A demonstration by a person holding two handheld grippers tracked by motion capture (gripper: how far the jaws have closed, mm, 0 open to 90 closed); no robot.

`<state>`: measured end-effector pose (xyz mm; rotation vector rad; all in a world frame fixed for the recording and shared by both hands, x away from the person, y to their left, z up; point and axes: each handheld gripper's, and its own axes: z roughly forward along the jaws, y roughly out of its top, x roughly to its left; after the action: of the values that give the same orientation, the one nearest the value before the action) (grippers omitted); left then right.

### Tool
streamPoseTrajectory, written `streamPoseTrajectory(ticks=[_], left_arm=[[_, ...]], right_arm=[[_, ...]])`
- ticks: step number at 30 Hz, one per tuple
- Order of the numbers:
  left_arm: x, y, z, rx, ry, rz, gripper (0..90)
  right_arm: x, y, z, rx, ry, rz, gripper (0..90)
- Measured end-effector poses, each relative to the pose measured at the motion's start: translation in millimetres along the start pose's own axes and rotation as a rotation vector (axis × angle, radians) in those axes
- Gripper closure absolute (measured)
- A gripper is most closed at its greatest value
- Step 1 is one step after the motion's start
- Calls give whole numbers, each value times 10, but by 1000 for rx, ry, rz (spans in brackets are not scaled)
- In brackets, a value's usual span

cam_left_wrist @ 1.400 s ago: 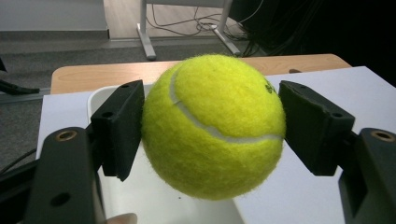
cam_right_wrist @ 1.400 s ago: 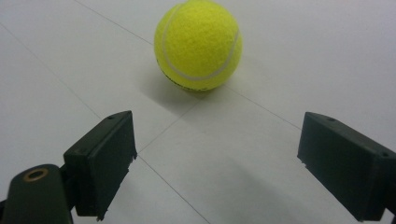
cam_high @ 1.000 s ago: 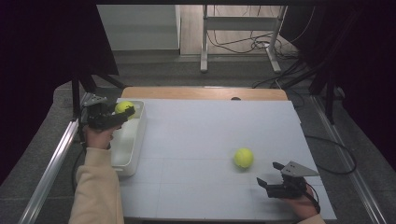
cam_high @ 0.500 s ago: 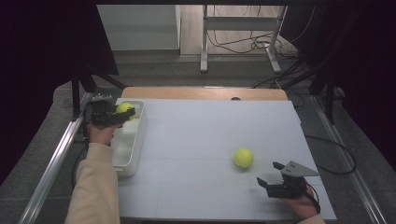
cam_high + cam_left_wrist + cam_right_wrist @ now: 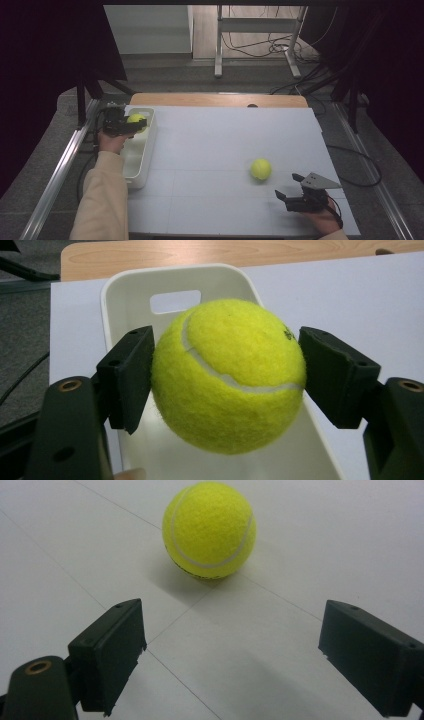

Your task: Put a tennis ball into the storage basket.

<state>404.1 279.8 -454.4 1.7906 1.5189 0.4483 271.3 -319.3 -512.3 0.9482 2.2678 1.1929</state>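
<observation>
My left tool point(image 5: 131, 125) sits at the far left of the worktop point(image 5: 210, 150), its forearm in a pale sleeve point(image 5: 102, 200) running straight up from the near edge to it. The hand point(image 5: 111, 142) wraps the tool body from below, and the tool points level toward the worktop's right. In the left gripper view its two black jaws press on either side of a tennis ball point(image 5: 227, 375), pads against the felt. My right tool point(image 5: 290, 187) lies low at the worktop's near right corner, held in my right hand point(image 5: 325, 217), pointing left, jaws spread wide with nothing between them.
</observation>
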Motion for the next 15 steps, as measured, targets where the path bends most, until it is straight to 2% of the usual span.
streamPoseTrajectory(ticks=[12,15], left_arm=[[-3,-4,16,15,1,12,261],[-3,-6,21,10,0,12,227]], right_arm=[[3,0,0,-4,2,2,119],[4,2,-1,-5,2,2,118]])
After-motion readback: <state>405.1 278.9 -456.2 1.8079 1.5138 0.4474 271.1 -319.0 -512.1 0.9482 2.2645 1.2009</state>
